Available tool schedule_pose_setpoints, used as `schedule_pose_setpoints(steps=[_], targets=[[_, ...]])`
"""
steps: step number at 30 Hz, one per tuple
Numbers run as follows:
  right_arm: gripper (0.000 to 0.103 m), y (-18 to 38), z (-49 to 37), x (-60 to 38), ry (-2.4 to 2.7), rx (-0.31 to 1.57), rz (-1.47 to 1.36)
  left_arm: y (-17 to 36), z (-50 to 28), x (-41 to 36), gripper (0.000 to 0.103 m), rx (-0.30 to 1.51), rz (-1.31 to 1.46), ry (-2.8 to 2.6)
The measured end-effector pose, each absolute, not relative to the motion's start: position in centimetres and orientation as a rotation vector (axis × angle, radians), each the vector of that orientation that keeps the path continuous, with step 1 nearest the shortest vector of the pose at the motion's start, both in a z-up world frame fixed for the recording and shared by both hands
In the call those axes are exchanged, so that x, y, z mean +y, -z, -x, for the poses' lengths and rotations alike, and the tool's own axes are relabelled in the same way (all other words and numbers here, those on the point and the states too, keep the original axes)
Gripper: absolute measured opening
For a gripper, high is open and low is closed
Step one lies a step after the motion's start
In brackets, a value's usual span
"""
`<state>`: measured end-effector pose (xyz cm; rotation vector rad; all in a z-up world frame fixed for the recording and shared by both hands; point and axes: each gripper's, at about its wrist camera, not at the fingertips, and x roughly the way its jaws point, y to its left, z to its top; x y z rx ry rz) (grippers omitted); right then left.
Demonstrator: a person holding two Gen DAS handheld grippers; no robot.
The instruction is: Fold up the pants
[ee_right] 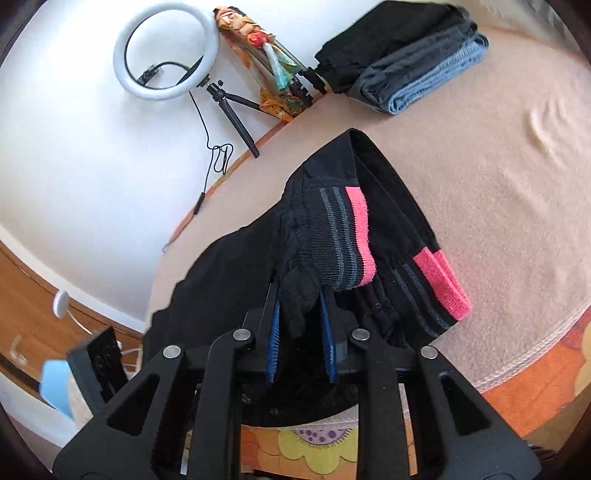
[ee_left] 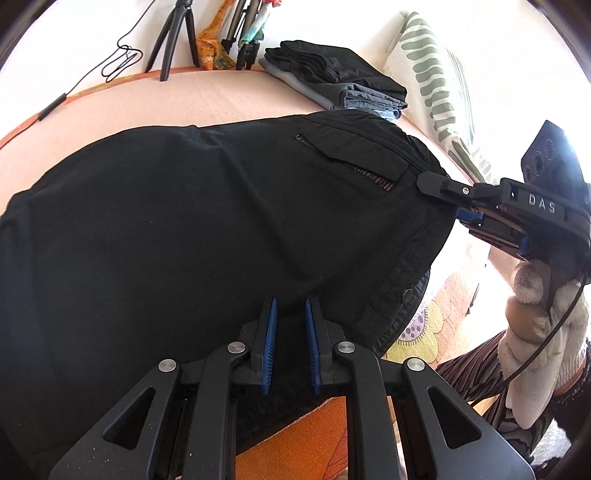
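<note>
Black pants [ee_left: 192, 221] lie spread over a peach blanket [ee_left: 229, 96], with a zip pocket [ee_left: 351, 166] facing up. My left gripper [ee_left: 290, 306] holds the near edge of the pants between its blue pads. My right gripper [ee_left: 428, 184] grips the waistband at the right. In the right wrist view, the right gripper [ee_right: 299, 299] is shut on a bunch of black cloth, and the pants [ee_right: 229, 266] show cuffs [ee_right: 354, 236] with grey and pink stripes.
A stack of folded pants [ee_left: 340, 81] sits at the far side of the bed; it also shows in the right wrist view [ee_right: 402, 55]. A striped pillow [ee_left: 436, 74] lies to the right. Tripods [ee_left: 173, 33] and a ring light [ee_right: 166, 51] stand by the wall.
</note>
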<state>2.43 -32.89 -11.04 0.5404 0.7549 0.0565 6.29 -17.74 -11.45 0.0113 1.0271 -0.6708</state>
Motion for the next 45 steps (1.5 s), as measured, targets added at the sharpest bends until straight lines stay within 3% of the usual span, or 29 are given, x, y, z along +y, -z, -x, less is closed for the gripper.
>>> schedule_pose_setpoints(steps=[8, 13, 19, 26, 27, 29, 32, 45], targets=[[0.021, 12.7, -2.3, -31.3, 0.085, 0.839, -0.269, 11.5, -6.6, -17.6, 0.014, 1.038, -0.005, 0.68], [0.038, 12.8, -1.6, -34.4, 0.042, 0.819, -0.438, 11.1, -6.4, -17.2, 0.014, 1.046, 0.023, 0.707], [0.04, 13.8, -1.1, -39.3, 0.094, 0.809, -0.665, 10.4, -5.9, -17.7, 0.014, 1.008, 0.02, 0.74], [0.042, 14.8, -3.0, -40.0, 0.054, 0.823, -0.696, 11.5, -5.8, -19.8, 0.014, 1.041, -0.02, 0.793], [0.041, 14.6, -3.1, -39.7, 0.057, 0.823, -0.672, 11.5, -5.7, -20.0, 0.014, 1.038, -0.026, 0.794], [0.025, 14.1, -3.2, -39.2, 0.074, 0.823, -0.61, 11.5, -5.7, -20.1, 0.014, 1.038, -0.026, 0.795], [0.014, 13.1, -2.8, -39.2, 0.056, 0.808, -0.581, 11.4, -5.7, -19.6, 0.014, 1.039, -0.01, 0.79], [0.009, 12.5, -2.3, -37.5, 0.099, 0.878, -0.305, 10.6, -5.6, -13.2, 0.014, 0.999, 0.112, 0.653]])
